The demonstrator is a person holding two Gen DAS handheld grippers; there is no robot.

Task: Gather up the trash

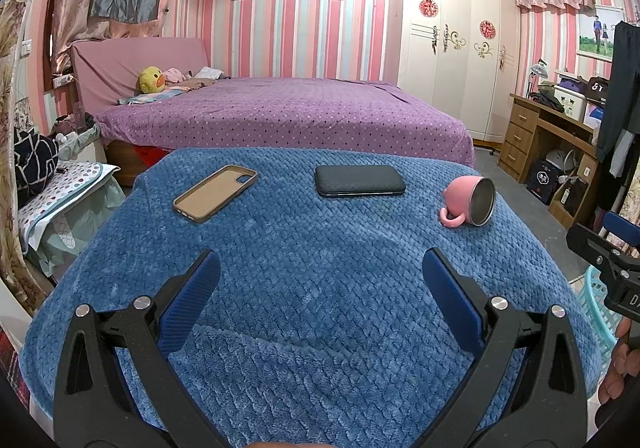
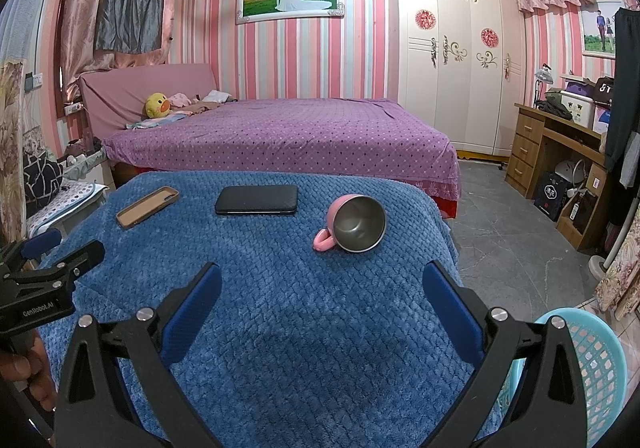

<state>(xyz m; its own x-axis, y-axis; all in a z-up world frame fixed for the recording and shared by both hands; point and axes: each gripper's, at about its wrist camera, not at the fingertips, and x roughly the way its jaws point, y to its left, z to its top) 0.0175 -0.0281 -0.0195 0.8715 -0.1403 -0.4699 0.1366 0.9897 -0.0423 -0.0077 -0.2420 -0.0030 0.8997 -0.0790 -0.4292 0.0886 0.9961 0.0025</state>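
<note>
My left gripper [image 1: 320, 300]: jaws spread wide, holding nothing, above the blue blanket [image 1: 304, 248].
My right gripper [image 2: 322, 312]: jaws likewise wide apart and bare.
Pink mug [image 2: 352, 224]: lying on its side ahead of my right jaws, steel mouth toward me; likely light, rigid, slick. I would pinch the rim.
Phone case [image 1: 216, 192]: far left, thin, probably flexible.
Dark phone [image 1: 359, 180]: flat, centre.
Basket [image 2: 596, 364]: right, beside the blanket's edge.

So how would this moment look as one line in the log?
left gripper: open, empty | right gripper: open, empty | pink mug: on its side | basket: beside table
</note>
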